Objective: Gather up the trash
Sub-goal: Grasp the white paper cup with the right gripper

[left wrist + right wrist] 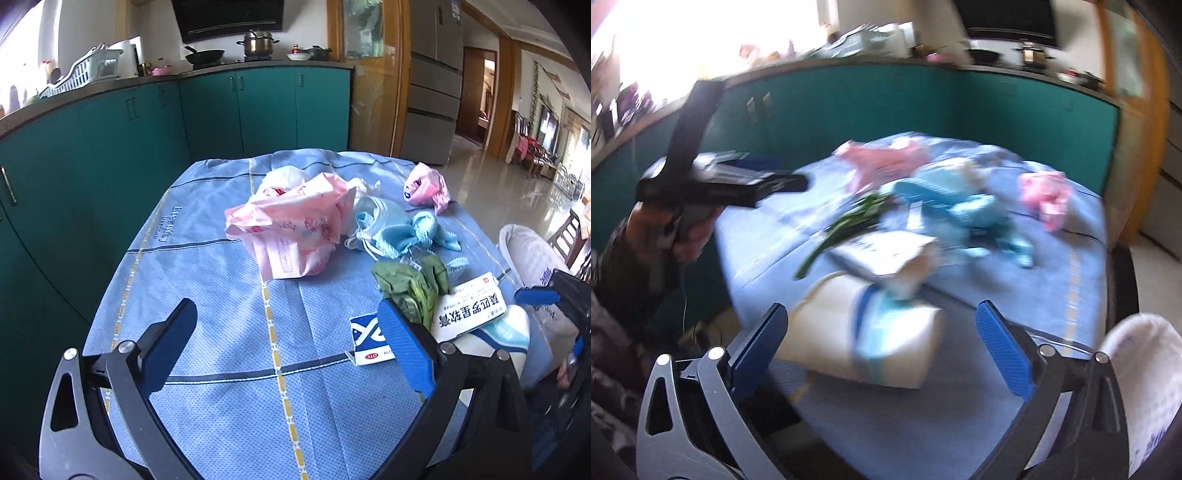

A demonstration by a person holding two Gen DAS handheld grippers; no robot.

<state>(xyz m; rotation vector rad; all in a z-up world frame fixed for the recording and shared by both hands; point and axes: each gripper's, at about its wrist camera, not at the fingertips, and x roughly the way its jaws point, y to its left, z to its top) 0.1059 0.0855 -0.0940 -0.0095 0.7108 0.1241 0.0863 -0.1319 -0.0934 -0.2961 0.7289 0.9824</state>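
Observation:
Trash lies on a table under a blue cloth [221,295]: a pink plastic bag [291,229], a small pink wrapper [424,186], blue face masks [402,230], a green leaf [413,284], a white medicine box [469,308], a small blue-white box [369,341] and a white packet with a blue band [864,332]. My left gripper [291,343] is open and empty above the cloth's near part. My right gripper [882,339] is open, its fingers either side of the white packet, not closed on it. The right wrist view is blurred.
A white-lined trash bin [532,258] stands at the table's right side; it also shows in the right wrist view [1145,376]. Teal kitchen cabinets [110,147] run behind and left of the table. The left gripper's body and hand [701,192] show in the right wrist view.

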